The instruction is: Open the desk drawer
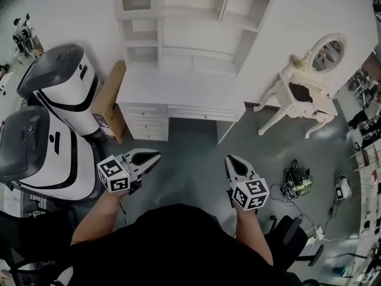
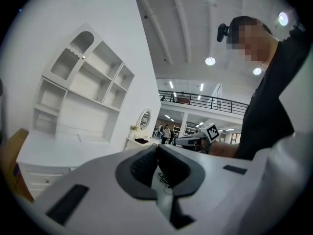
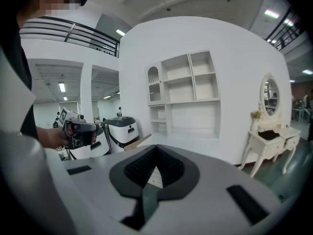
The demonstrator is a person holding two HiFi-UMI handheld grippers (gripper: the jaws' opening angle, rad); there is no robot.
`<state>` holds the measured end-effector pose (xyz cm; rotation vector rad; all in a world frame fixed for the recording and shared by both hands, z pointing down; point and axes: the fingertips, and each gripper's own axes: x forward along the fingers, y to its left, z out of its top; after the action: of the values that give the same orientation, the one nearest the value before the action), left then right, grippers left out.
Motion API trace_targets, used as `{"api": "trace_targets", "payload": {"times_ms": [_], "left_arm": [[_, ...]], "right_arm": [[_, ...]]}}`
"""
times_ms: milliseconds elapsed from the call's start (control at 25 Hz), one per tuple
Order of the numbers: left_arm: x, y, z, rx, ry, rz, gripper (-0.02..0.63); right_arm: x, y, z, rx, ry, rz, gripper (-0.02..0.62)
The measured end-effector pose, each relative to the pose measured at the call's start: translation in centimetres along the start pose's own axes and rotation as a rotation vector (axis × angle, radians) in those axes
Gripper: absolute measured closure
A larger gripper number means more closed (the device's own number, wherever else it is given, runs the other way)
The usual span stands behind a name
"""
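The white desk (image 1: 178, 88) with a shelf hutch (image 1: 190, 22) stands against the wall ahead of me. A stack of small drawers (image 1: 144, 123) sits under its left end, and one wide drawer (image 1: 205, 113) runs along the middle; all are closed. My left gripper (image 1: 156, 155) and right gripper (image 1: 229, 158) hang over the grey floor in front of the desk, well short of it. Both are shut and hold nothing. The left gripper (image 2: 157, 148) sees the desk (image 2: 63, 151) to its left. Beyond the right gripper (image 3: 156, 148), the hutch (image 3: 188, 97) shows.
Two white-and-black machines (image 1: 65, 88) (image 1: 41, 154) stand left of the desk, with a cardboard box (image 1: 110, 103) leaning against its side. A small white vanity table with an oval mirror (image 1: 309, 82) stands to the right. Cables (image 1: 294, 180) lie on the floor.
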<state>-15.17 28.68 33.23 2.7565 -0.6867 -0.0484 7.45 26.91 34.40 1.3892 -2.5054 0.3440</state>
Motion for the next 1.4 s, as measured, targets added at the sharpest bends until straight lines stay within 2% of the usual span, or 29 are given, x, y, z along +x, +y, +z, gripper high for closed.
{"api": "trace_targets", "payload": {"times_ms": [320, 600, 840, 1040, 1400], "left_arm": [[-0.3, 1.2, 0.3, 0.002, -0.038, 0.033, 0.597], [1.2, 1.2, 0.0, 0.056, 0.005, 0.060, 0.597], [2.3, 3.0, 0.0, 0.038, 0.030, 0.103, 0.597], [5.1, 5.0, 0.5, 0.020, 0.029, 0.128, 0.597], [12.9, 7.6, 0.8, -0.021, 0.050, 0.099, 0.597]], "right_arm": [[-0.9, -2.0, 0.0, 0.018, 0.005, -0.065, 0.594], [0.7, -3.8, -0.8, 0.041, -0.002, -0.034, 0.594], [3.9, -5.9, -0.4, 0.050, 0.000, 0.009, 0.594], [6.4, -8.3, -0.1, 0.048, 0.018, 0.046, 0.594], [10.4, -14.1, 1.9, 0.044, 0.036, 0.085, 0.594]]}}
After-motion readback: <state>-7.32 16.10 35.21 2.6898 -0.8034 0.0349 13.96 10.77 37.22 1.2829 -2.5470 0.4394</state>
